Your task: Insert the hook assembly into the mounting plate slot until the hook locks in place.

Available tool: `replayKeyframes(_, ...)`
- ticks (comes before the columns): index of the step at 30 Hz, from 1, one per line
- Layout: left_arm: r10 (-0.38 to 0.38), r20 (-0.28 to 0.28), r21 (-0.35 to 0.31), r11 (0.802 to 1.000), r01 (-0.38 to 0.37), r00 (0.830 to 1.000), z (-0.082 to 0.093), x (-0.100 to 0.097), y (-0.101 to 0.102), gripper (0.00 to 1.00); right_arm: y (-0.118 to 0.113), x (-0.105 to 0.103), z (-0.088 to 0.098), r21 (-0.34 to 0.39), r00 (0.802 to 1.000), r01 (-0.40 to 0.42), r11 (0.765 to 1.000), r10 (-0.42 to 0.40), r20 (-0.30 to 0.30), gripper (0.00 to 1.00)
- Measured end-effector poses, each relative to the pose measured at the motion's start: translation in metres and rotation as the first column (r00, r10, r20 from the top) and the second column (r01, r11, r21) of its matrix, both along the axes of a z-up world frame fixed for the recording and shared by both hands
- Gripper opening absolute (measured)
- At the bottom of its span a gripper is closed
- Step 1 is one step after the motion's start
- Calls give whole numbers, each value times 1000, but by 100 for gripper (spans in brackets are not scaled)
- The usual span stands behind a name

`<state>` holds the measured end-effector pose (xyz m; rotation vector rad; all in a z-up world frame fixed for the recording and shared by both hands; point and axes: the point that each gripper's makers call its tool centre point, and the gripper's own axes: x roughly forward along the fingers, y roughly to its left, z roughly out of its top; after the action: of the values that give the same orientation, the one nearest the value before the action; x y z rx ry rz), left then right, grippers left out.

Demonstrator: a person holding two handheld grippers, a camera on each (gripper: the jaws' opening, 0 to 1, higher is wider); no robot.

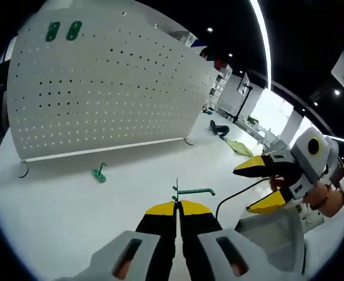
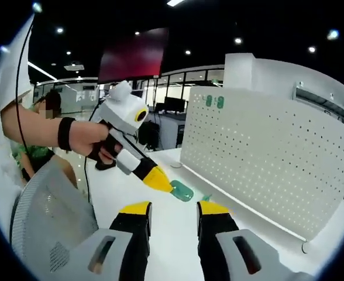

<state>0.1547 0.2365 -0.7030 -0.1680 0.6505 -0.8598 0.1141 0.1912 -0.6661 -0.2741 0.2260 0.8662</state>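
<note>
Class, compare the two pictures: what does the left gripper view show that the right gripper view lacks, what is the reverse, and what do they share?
Left gripper view alone: a loose green hook lying on the table before the board, and the open right gripper entering from the right.

Right gripper view alone: the person's hand holding the left gripper, and a dark red screen overhead.

Both: the white pegboard with two green pieces mounted near its top, and the green hook assembly clamped by the left gripper.

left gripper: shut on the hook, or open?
Shut. The left gripper has its jaws pressed together, with the green hook pinched at the tips.
</note>
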Motion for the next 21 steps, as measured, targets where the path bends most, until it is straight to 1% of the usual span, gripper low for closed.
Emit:
replayKeyframes(8, 0, -16, -26, 1000, 0, 1000, 6, -12, -14, 1, 0, 0, -6, -32, 999, -35, 999, 35, 3, 17)
replayKeyframes(10, -8, -20, -27, 1000, 7, 1000, 7, -16, -17, 1, 1, 1, -7, -40, 999, -42, 998, 42, 8, 17)
replayKeyframes(12, -9, -25, -31, 999, 8, 1000, 7, -17, -19, 1, 0, 2, -9, -70, 999, -43, 997, 45, 24, 16)
replayKeyframes(16, -11, -37, -37, 999, 10, 999, 7, -21, -21, 1, 1, 3, -10, -79, 998, -54, 995, 56, 30, 14)
replayKeyframes(17, -13, -42, -39, 999, 11, 999, 8, -22, -21, 1, 1, 3, -11, -89, 997, -58, 994, 62, 41, 12)
replayKeyframes(19, -12, -36, -30, 999, 11, 999, 8, -23, -23, 1, 2, 4, -11, -92, 997, -65, 994, 69, 41, 12)
replayKeyframes(21, -11, -36, -29, 1000, 10, 999, 9, -23, -23, 1, 1, 5, -11, -117, 995, -72, 991, 79, 60, 11)
